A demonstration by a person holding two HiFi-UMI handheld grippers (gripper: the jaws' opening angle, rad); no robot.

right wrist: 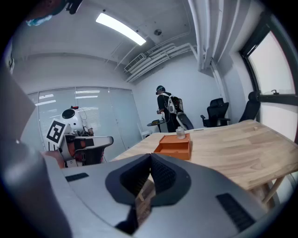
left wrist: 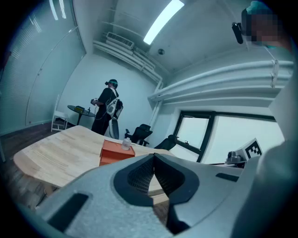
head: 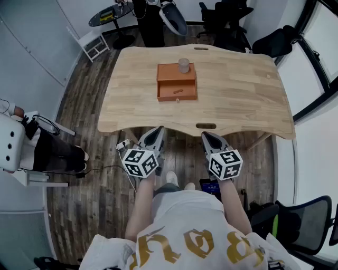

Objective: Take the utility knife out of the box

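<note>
An orange box (head: 177, 82) lies on the wooden table (head: 237, 95), its drawer pulled out toward me. A small clear jar (head: 183, 65) stands on its lid. Something small lies in the drawer; I cannot tell what it is. The box also shows in the left gripper view (left wrist: 116, 152) and the right gripper view (right wrist: 175, 146). My left gripper (head: 157, 135) and right gripper (head: 209, 138) hang below the table's near edge, well short of the box. Both are shut with nothing between the jaws.
A person in dark clothes (left wrist: 106, 111) stands beyond the table's far end by a round table (head: 111, 15). Office chairs (head: 224, 18) stand at the back, another (head: 301, 224) at my right. A white robot (head: 13, 140) sits to the left.
</note>
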